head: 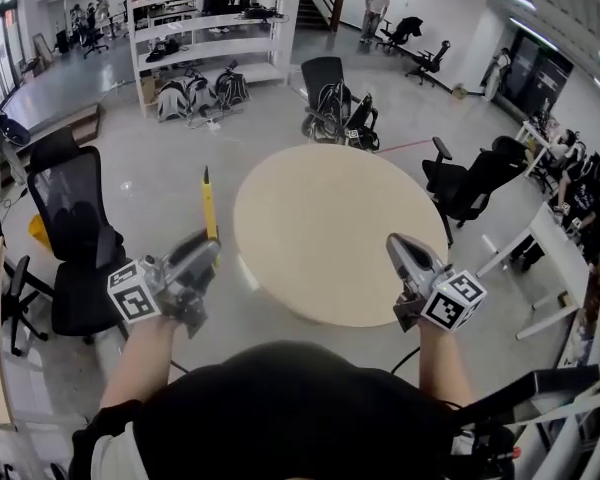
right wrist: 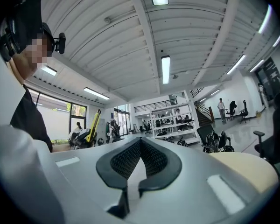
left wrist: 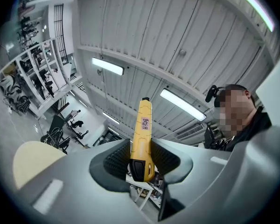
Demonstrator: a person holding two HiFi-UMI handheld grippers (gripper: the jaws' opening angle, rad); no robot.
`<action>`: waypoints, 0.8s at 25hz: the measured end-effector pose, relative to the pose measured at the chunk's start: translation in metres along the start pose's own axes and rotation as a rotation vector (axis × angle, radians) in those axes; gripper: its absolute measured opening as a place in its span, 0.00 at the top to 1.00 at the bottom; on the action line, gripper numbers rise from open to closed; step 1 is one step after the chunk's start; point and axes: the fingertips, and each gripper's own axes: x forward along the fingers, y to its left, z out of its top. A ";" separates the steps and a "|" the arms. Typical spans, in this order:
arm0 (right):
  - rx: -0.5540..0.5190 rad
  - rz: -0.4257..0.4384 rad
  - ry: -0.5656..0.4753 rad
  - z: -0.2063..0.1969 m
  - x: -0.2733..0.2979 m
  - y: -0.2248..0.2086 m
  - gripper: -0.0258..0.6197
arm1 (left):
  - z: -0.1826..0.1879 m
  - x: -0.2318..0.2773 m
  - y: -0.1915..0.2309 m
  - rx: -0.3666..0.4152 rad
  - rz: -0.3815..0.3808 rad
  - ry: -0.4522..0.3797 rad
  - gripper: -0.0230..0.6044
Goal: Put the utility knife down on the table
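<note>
The left tongs (head: 210,250) grip the yellow knife (head: 208,204), its low end hidden inside them. The right tongs (head: 400,245) are pressed together, empty, by the table (head: 330,218).

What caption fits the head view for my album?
Left gripper holds a yellow utility knife beside the round table; right gripper shut, empty.

1. Tips of right gripper (right wrist: 141,139) meet; nothing between them.
2. Pale round table (right wrist: 245,164) low right, beyond the jaws.
3. Far left: left gripper (right wrist: 81,136) with yellow knife (right wrist: 94,122) pointing up.
4. Straight ahead: white shelves (right wrist: 170,125), black chair (right wrist: 211,135) just right of them; person (right wrist: 221,107) standing far right.
</note>
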 end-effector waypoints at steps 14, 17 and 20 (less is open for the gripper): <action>0.042 -0.036 0.011 -0.008 0.026 -0.091 0.94 | -0.019 0.067 0.079 -0.045 0.012 0.031 0.75; 0.035 0.009 0.014 -0.003 0.031 -0.122 0.94 | -0.026 0.091 0.081 -0.023 0.042 0.008 0.75; 0.022 0.066 0.030 0.008 0.027 -0.170 0.94 | -0.043 0.128 0.080 -0.007 0.090 -0.020 0.75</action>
